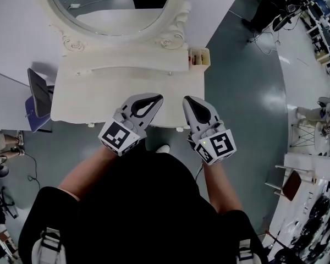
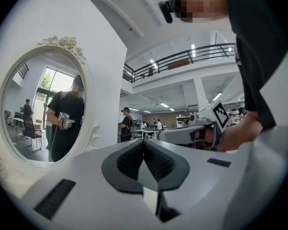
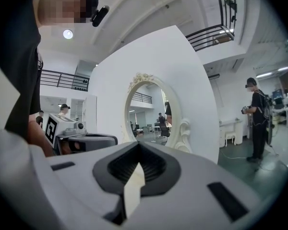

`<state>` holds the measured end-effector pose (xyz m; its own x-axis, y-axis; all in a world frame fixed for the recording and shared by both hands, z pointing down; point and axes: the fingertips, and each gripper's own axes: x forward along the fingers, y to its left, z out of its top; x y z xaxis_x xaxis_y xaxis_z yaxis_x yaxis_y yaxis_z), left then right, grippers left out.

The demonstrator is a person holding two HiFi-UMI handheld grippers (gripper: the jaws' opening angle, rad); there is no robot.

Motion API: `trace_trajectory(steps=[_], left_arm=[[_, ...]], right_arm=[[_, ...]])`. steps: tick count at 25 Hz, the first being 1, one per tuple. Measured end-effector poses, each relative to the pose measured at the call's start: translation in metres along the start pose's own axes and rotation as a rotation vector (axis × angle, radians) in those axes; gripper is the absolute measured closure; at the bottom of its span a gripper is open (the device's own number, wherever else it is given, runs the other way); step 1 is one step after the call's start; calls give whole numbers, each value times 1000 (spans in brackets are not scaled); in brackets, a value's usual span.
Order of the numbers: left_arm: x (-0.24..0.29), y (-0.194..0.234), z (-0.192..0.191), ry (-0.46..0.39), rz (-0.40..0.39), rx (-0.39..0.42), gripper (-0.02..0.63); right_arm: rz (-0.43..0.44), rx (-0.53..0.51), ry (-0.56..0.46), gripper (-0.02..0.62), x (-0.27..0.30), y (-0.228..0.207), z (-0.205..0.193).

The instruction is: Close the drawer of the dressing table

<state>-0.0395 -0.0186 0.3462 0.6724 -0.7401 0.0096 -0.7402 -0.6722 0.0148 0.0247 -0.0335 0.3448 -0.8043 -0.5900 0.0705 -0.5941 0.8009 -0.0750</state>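
Drawer: seemingly pushed in, one knob [image 1: 180, 129] showing under the dressing table's [image 1: 121, 92] near edge; left hand-held gripper [image 1: 155, 99] and right hand-held gripper [image 1: 188, 101] over that edge, both closed, empty; press squarely if any gap remains.

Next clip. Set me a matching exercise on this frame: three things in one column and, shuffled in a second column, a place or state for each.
Things
1. oval mirror in a carved white frame
2. small beige compartment box
3. left gripper

Places or states
A. jaws together, nothing between them
B. standing at the back of the white dressing table
C. at the right end of the table top

Pairs: 1-B, 2-C, 3-A
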Motion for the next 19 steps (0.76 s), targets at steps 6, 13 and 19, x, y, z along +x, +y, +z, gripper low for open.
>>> trace_trajectory(steps=[6, 13, 19], left_arm=[[2, -7, 5, 8, 1, -9, 612], [5, -9, 7, -5, -1, -10, 612], [8, -9, 7, 0, 3, -7, 611]], right_arm=[[17, -7, -13, 592, -5, 4, 9], [32, -6, -18, 592, -7, 4, 12], [42, -5, -19, 592, -7, 4, 12]])
